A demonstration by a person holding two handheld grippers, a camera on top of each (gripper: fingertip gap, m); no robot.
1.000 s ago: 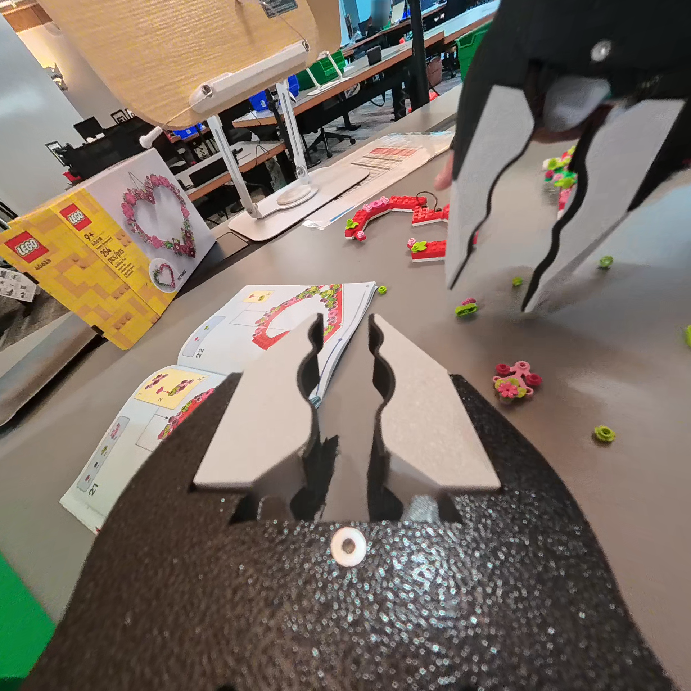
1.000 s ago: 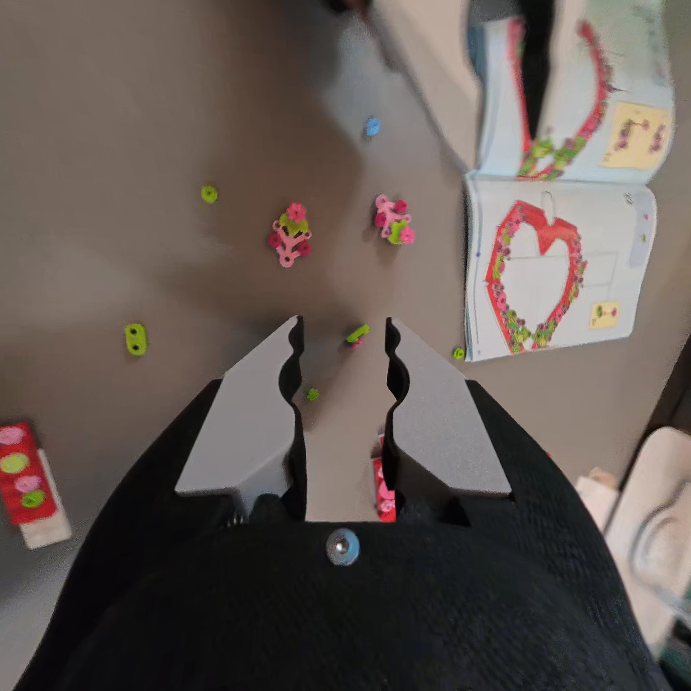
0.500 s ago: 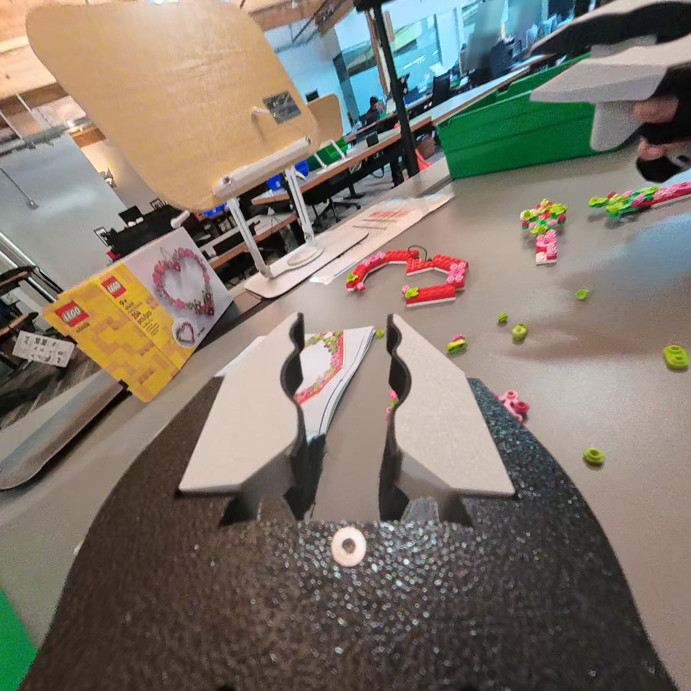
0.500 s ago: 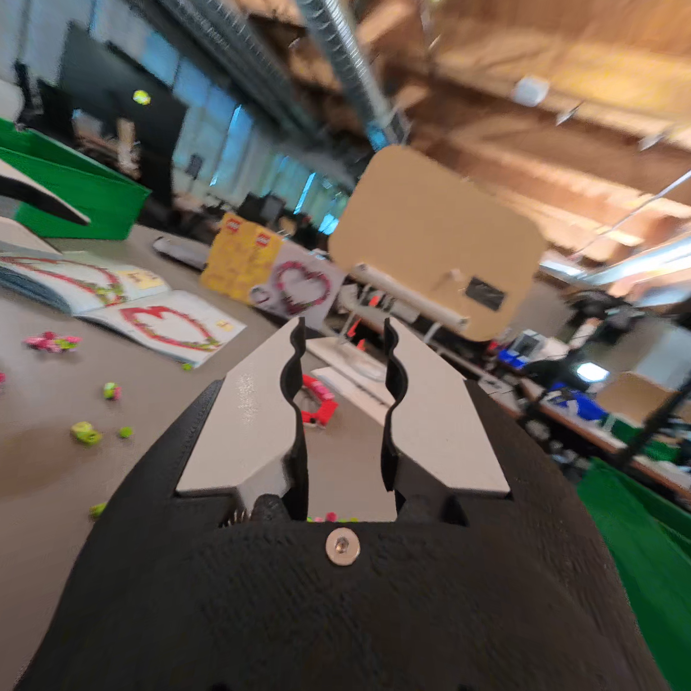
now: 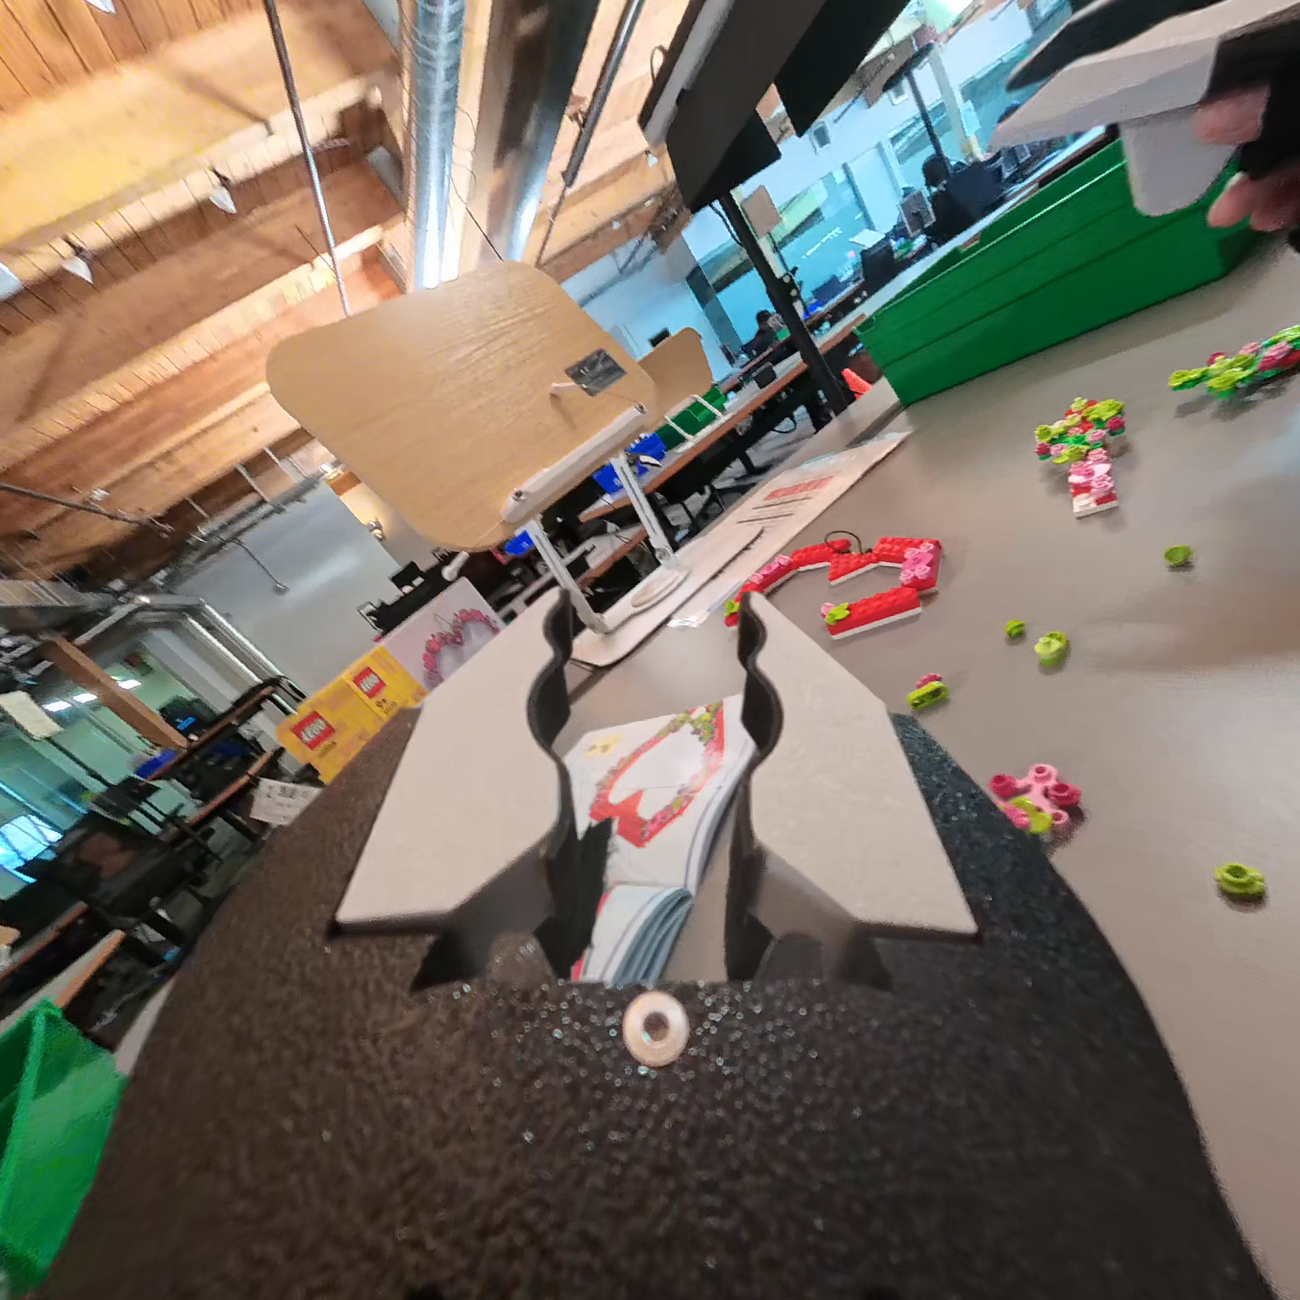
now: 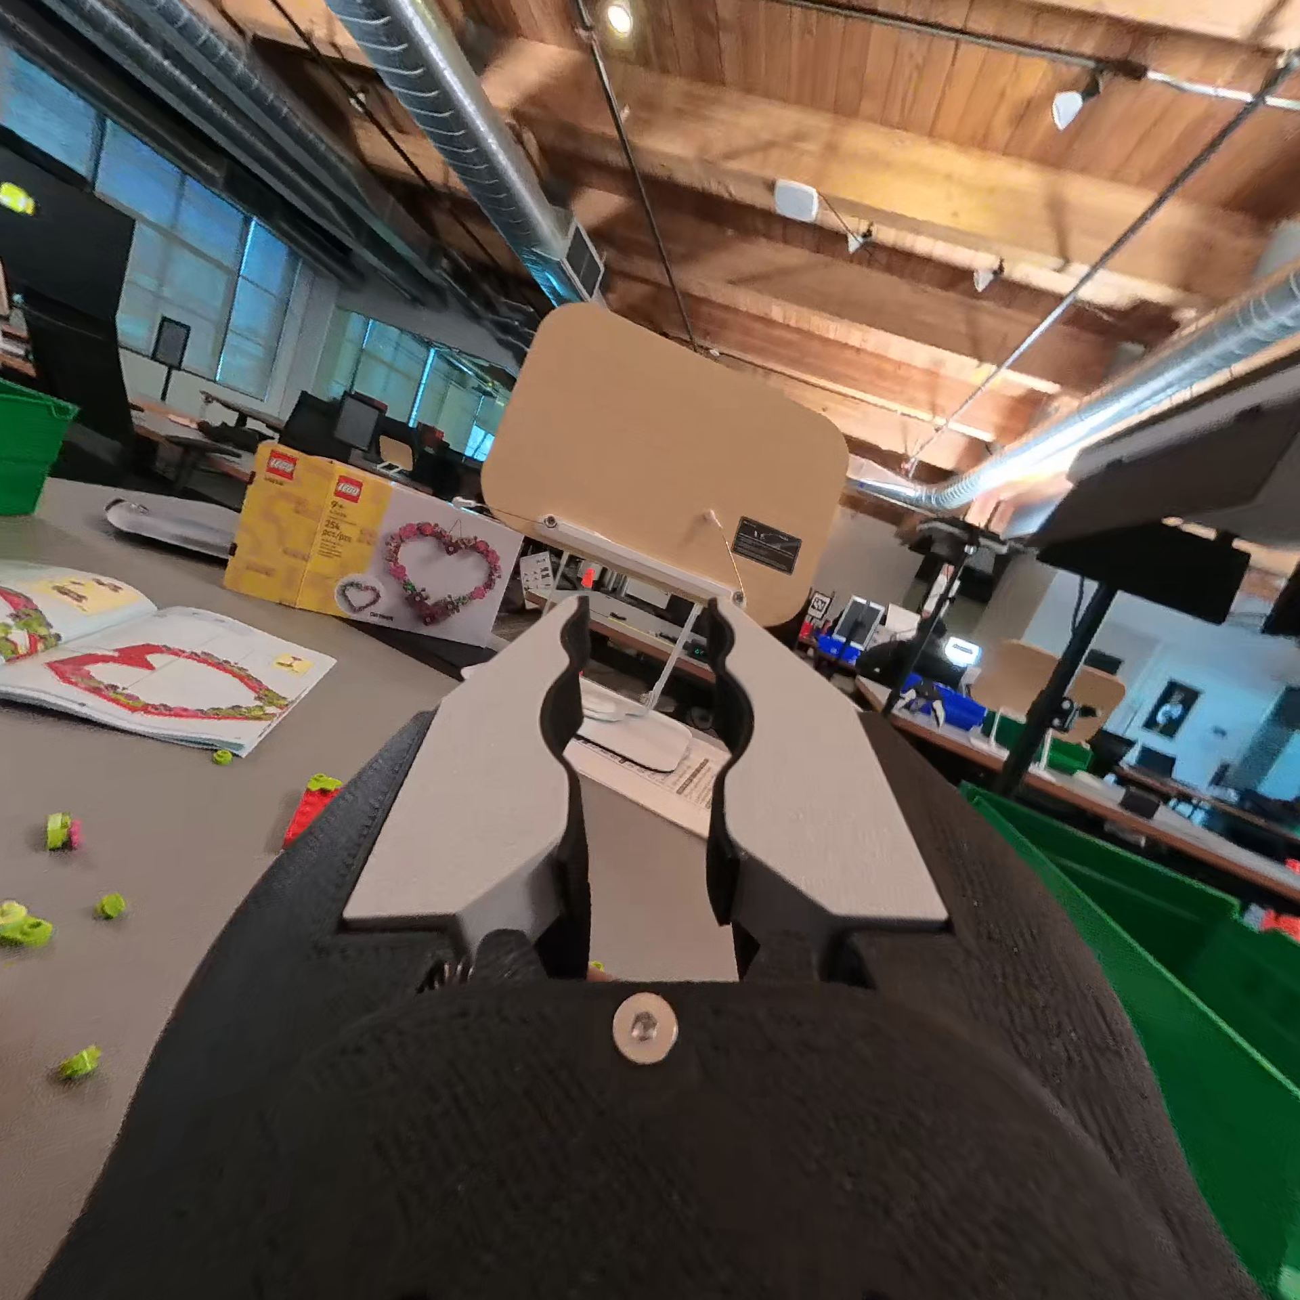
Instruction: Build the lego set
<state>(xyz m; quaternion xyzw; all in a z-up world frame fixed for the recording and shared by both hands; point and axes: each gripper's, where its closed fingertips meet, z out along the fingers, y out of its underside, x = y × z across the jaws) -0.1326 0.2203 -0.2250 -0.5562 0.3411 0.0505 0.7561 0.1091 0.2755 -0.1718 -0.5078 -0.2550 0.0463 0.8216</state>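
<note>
Yellow box (image 6: 330,538) stands far left on the grey bench (image 5: 1161,738), the open instruction booklet (image 5: 661,781) beside it. The left gripper (image 5: 651,622) hangs above that booklet, jaws apart and empty. Further right lie the red heart pieces (image 5: 872,584) and scattered green and pink bits (image 5: 1034,798). The right gripper (image 6: 644,608) is raised, jaws apart, holding nothing.

one booklet (image 5: 661,788), one box (image 6: 373,545), two tongs (image 5: 651,626)
</note>
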